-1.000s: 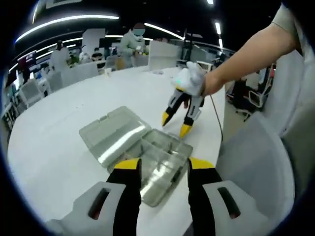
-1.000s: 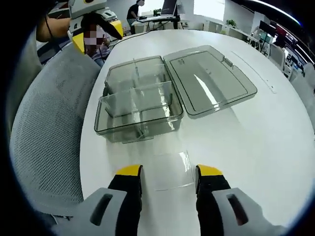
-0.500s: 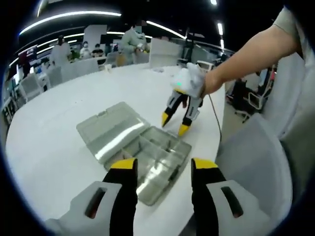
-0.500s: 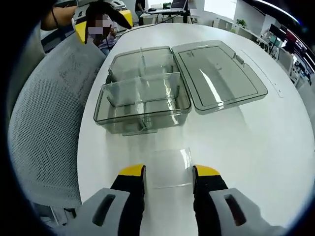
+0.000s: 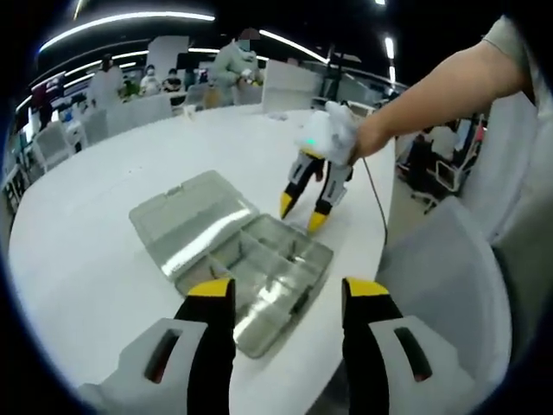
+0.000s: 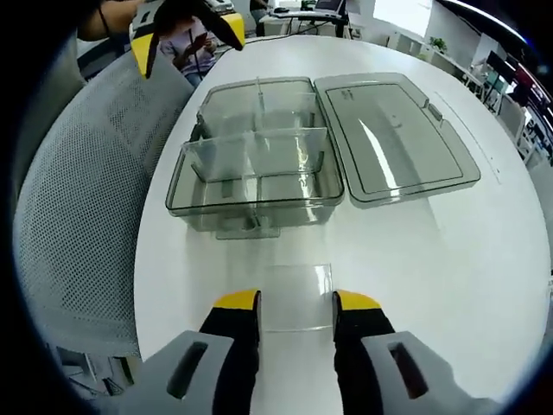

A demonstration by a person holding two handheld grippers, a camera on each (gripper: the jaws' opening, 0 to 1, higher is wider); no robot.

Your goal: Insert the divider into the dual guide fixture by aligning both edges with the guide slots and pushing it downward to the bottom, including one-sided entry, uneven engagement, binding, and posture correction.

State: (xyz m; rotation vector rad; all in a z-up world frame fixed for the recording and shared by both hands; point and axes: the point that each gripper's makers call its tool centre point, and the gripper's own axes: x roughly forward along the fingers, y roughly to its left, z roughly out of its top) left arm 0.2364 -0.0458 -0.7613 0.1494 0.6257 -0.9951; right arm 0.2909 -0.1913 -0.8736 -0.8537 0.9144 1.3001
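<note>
Divider flat on the table beside the open box

The right gripper (image 6: 295, 302) straddles the clear divider (image 6: 296, 296), jaws spread, short of the box (image 6: 255, 177); the left gripper (image 5: 290, 290) hovers spread over it.

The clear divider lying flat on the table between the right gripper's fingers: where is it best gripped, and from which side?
Probably by its two side edges, coming from above. The divider is a thin clear sheet lying flat on the white table, near the open organizer box. The right gripper already straddles it, fingers by each side edge.
</note>
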